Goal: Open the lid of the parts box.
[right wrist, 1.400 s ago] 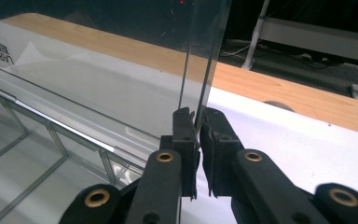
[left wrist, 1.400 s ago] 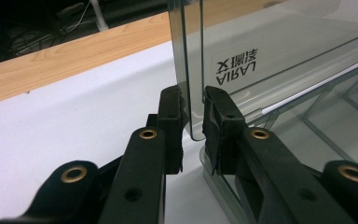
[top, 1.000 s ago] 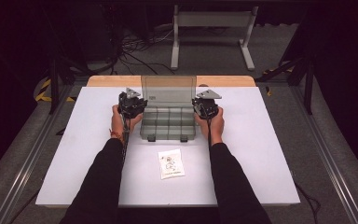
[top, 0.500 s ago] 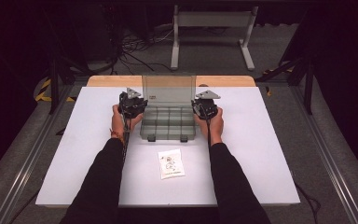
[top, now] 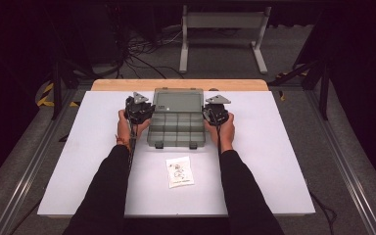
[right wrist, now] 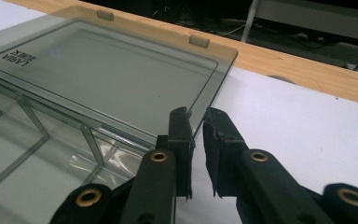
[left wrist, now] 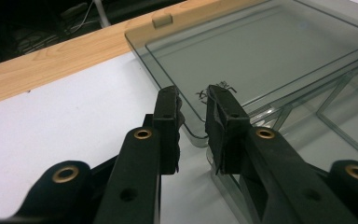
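Boxes: one clear compartment box, lid swung open, at the far middle of the white table.
Packets: one paper packet, nearer the person.
Claws: two.
Left claw: narrow gap, straddling the lid's corner edge, pads not pressing.
Right claw: narrow gap, at the lid's opposite corner, nothing clamped.

The left gripper reaches toward the near corner of the clear organizer box's open lid. Its two black fingers stand a narrow gap apart, one on each side of the lid's rounded corner edge; whether they press it I cannot tell. Beyond the lid runs the worktop's white surface, then its wooden strip. Compartment dividers show right of the fingers.
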A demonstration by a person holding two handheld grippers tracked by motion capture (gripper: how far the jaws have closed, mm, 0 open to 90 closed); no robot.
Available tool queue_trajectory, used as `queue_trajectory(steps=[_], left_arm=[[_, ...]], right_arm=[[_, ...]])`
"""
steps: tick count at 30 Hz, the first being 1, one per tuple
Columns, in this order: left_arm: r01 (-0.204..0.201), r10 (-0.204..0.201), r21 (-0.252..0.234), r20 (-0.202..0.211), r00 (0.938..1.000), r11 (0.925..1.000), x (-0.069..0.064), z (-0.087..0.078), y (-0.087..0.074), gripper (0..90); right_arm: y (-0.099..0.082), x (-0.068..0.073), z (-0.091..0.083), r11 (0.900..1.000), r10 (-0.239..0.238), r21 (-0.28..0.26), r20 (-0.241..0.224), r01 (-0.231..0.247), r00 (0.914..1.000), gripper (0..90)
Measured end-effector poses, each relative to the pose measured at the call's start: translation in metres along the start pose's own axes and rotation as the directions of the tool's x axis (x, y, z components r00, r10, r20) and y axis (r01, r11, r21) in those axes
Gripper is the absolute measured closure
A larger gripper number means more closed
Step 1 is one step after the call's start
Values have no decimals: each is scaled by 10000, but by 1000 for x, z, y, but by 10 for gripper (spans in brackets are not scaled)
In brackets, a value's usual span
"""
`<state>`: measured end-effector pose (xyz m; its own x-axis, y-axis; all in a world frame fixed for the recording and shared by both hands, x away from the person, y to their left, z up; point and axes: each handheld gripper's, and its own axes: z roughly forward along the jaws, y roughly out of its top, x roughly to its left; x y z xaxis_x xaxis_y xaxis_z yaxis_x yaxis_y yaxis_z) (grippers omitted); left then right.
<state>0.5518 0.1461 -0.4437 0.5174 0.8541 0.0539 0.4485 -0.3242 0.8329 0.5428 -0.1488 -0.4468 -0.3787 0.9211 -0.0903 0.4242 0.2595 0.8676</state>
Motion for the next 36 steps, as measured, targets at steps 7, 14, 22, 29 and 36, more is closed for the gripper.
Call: queue_trajectory(steps=[7, 14, 22, 29, 36], left_arm=[[-307, 306, 207, 25, 9995, 9993, 1, -4, 3, 743], [-570, 568, 172, 142, 9983, 9982, 2, -15, 7, 733], [-1129, 1131, -66, 370, 9929, 9936, -2, -35, 9, 718], [-1444, 1474, -486, 658, 9869, 9883, -3, -58, 10, 703], [-1845, 1920, -868, 885, 9774, 9790, -6, -77, 8, 691]], right_arm=[[3, 0, -3, 9998, -166, 133, -30, 166, 9999, 807], [9, 4, -14, 9991, -417, -2, -281, 417, 9987, 797], [13, 5, -29, 9982, -572, -207, -530, 562, 9970, 790], [14, 7, -46, 9951, -906, -465, -811, 871, 9926, 785], [16, 9, -62, 9926, -1072, -702, -1183, 994, 9872, 778]])
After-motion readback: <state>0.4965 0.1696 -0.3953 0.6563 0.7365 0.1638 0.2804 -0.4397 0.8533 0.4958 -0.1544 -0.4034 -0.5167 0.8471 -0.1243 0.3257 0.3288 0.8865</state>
